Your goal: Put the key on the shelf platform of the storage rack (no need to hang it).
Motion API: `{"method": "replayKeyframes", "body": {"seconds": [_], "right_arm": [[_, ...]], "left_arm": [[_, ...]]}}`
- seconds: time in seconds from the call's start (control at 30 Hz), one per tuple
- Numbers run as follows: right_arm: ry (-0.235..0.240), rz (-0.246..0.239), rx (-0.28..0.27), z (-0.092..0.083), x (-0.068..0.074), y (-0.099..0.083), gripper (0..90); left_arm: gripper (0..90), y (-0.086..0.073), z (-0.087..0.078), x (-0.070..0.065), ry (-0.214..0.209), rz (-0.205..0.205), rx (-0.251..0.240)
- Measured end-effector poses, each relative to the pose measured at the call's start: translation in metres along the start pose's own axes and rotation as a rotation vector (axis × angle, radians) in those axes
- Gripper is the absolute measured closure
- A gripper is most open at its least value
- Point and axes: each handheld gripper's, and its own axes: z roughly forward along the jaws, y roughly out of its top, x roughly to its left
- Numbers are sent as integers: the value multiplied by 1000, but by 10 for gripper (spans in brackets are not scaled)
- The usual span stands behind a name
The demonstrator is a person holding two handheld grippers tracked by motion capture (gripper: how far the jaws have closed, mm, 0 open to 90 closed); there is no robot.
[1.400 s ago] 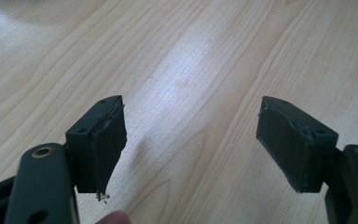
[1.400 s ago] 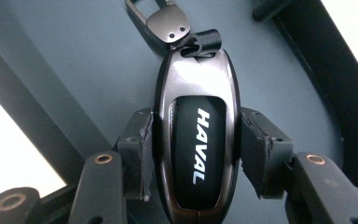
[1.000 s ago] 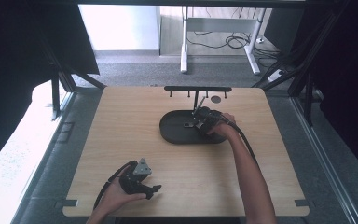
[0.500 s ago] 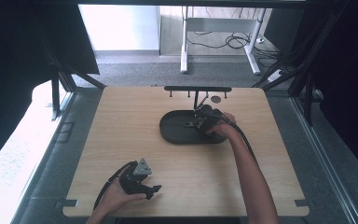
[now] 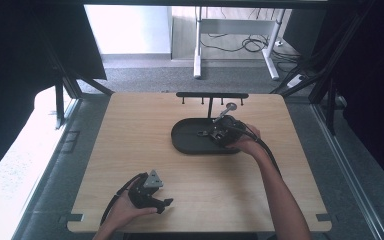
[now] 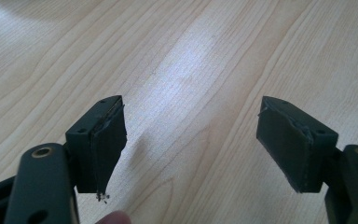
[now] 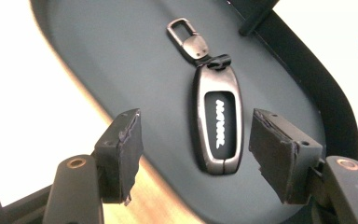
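The right hand-held gripper (image 7: 193, 156) hangs over the near end of the dark oval tray (image 7: 121, 60), jaws spread. They have just been opening. The key fob (image 7: 216, 128) lies flat on the tray floor below the gap between the pads (image 7: 121, 154), nearer the right-hand one, and neither pad touches it. The fob looks to have been set down just now, so the step in hand is, by my reading, the release and retreat.

To do it well, keep the jaws spread and lift the right hand-held gripper straight away from the tray before swinging it aside. A sideways move while low could catch the fob's rounded near end on a pad and drag it toward the rim. Beyond the fob, its metal clasp (image 7: 186, 35) points away from the jaws toward the tray's far side. A dark post of the stand (image 7: 256, 18) rises past the far rim, so clear that too.

The left hand-held gripper (image 6: 191, 140) rests near the person's edge of the table (image 6: 205, 60), jaws spread wide over bare wood with nothing between them. It can stay put.

As for writing, the fob carries a pale logo on a black inset running along its length. It is blurred and I cannot read it with confidence. No other label is legible.
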Motion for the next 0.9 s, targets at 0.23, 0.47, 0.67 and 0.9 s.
{"method": "replayKeyframes", "body": {"seconds": [0.23, 0.47, 0.67, 0.9], "right_arm": [[25, 3, -81, -24, 13, -28, 355], [61, 29, -154, -33, 25, -58, 359], [69, 47, -172, -30, 35, -85, 359], [66, 116, -209, -28, 36, -123, 362]], "left_arm": [[243, 1, 3, -3, -2, 12, 8], [243, 1, 4, -4, -3, 7, 8], [243, 0, 2, -1, 5, -1, 3], [242, 1, 2, -2, 3, 1, 5]]}}
